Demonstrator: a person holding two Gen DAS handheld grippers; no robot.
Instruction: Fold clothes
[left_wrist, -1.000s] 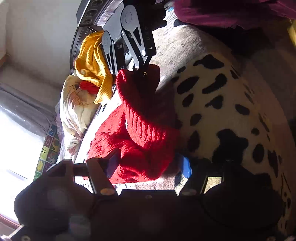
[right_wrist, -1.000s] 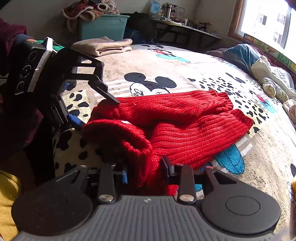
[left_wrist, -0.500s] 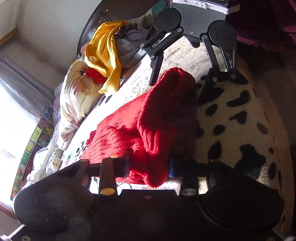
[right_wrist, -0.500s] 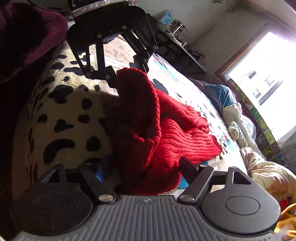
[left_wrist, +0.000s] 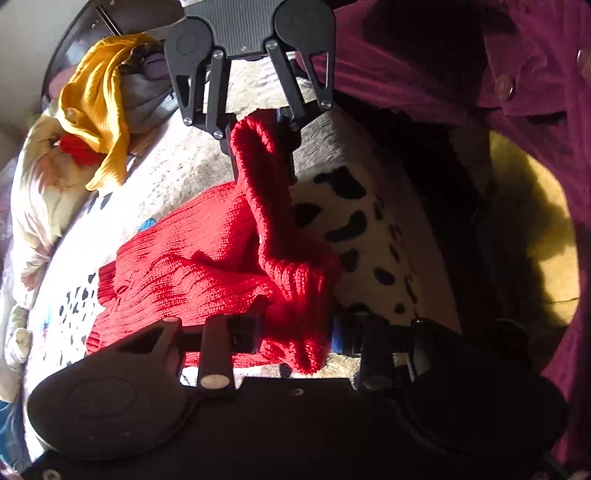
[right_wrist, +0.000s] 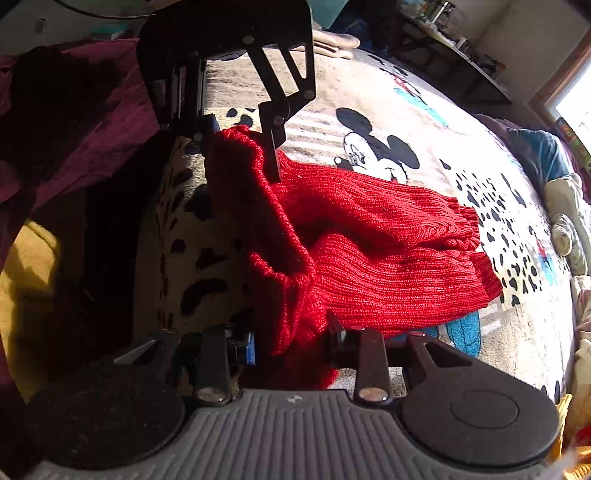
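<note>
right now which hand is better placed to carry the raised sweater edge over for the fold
Neither clearly: the left gripper and right gripper are each shut on an end of the red sweater's raised edge. Their fingers have just closed, so both should probably move together.

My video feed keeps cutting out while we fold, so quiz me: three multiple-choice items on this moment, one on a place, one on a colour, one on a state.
1. Where does the free end of the sweater lie?
A. on the blanket
B. in a bin
C. on the floor

2. What colour is the cloth draped on the pile of clothes at the blanket's edge?
A. green
B. yellow
C. black

3. How do the left gripper and right gripper stand?
A. both open, clear of cloth
B. only one grips
C. both shut on the sweater

Key: 1 A, it spreads over the cartoon-print blanket; 2 B, it is mustard yellow; 3 C, knit is bunched between each pair of fingers.
</note>
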